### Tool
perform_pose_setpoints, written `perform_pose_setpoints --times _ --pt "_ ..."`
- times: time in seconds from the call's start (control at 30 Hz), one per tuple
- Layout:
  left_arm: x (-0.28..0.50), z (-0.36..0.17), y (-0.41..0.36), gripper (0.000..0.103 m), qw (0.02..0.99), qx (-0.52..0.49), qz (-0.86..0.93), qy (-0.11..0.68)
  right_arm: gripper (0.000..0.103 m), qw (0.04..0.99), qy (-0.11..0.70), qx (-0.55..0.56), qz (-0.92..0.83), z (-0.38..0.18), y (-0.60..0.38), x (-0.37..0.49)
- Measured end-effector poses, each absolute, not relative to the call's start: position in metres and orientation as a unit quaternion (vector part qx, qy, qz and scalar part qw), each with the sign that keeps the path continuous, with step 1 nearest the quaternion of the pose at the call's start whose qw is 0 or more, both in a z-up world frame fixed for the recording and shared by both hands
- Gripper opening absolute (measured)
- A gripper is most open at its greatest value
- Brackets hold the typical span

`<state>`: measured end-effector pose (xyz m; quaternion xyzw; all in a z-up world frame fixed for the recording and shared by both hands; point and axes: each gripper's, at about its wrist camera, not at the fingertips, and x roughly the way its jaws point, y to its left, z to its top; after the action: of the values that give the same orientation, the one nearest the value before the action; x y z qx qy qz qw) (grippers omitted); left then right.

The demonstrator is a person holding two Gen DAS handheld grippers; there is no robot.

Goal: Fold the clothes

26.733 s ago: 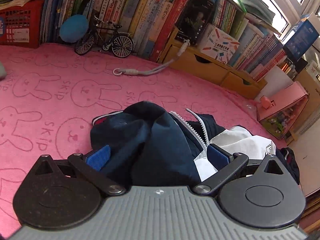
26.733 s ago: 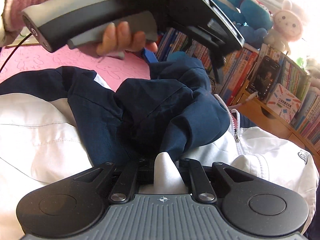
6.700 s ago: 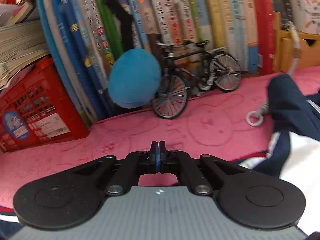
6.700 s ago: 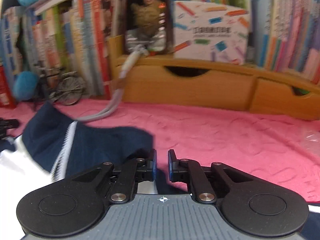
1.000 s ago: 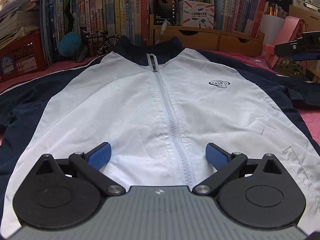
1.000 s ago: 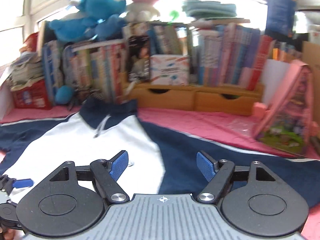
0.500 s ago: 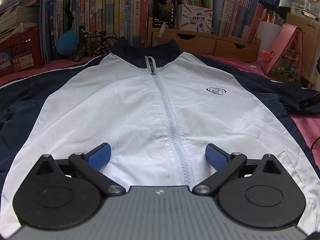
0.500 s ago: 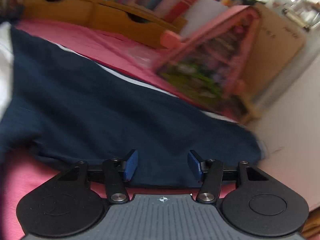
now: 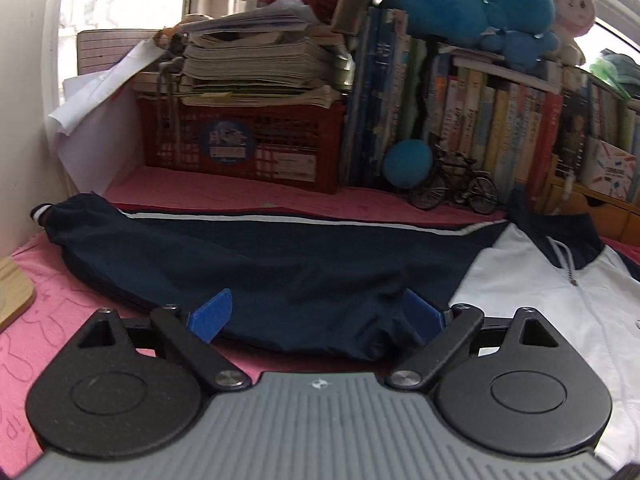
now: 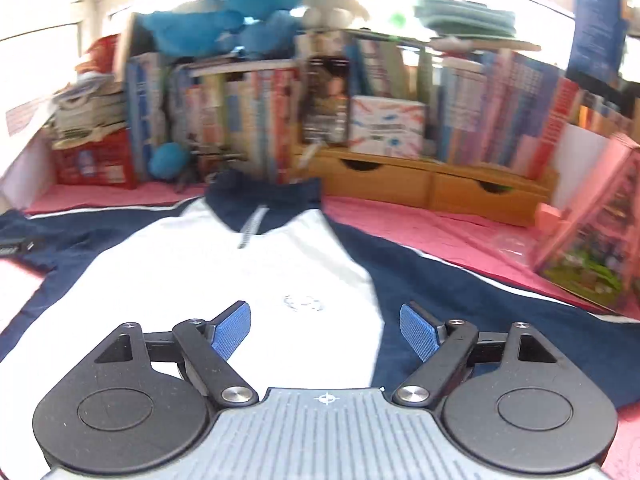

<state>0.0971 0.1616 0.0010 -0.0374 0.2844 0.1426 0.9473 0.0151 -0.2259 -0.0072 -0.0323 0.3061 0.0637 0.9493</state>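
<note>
I see the jacket (image 10: 224, 280) spread flat, front up, on the pink surface (image 10: 440, 232). My left tool (image 9: 316, 316) is spread wide over its navy sleeve (image 9: 248, 256). My right tool (image 10: 326, 330) gapes above the white chest.

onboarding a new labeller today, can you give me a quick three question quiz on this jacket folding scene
1. True or false: the left tool is shut on the jacket.
2. Multiple choice: what lies between the left tool's open fingers? A) the white front panel B) the navy sleeve C) the toy bicycle
3. Fill in: the right tool hangs open over the jacket's ____ front, near its small logo.

Key:
1. False; it is open, with the sleeve's lower edge between the fingers.
2. B
3. white
</note>
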Motion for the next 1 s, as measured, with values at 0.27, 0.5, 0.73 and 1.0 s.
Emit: perform_pose_setpoints --times 0.27,0.5,0.73,1.0 --pt "0.138 -0.02 0.232 0.067 0.888 0.028 0.314 0.335 0.083 0.93 0.317 -0.109 0.149 -0.032 -0.139 0.022" --pt "0.066 0.031 0.099 0.071 0.974 -0.027 -0.034 0.221 0.051 0.936 0.253 -0.212 0.123 -0.05 -0.108 0.061" --pt "0.042 -0.027 -0.025 0.055 0.925 0.041 -0.274 0.26 0.027 0.901 0.253 -0.32 0.15 -0.087 -0.091 0.101" --pt "0.043 -0.053 -0.057 0.073 0.905 0.111 -0.274 0.305 0.02 0.852 0.265 -0.427 0.145 -0.128 -0.069 0.151"
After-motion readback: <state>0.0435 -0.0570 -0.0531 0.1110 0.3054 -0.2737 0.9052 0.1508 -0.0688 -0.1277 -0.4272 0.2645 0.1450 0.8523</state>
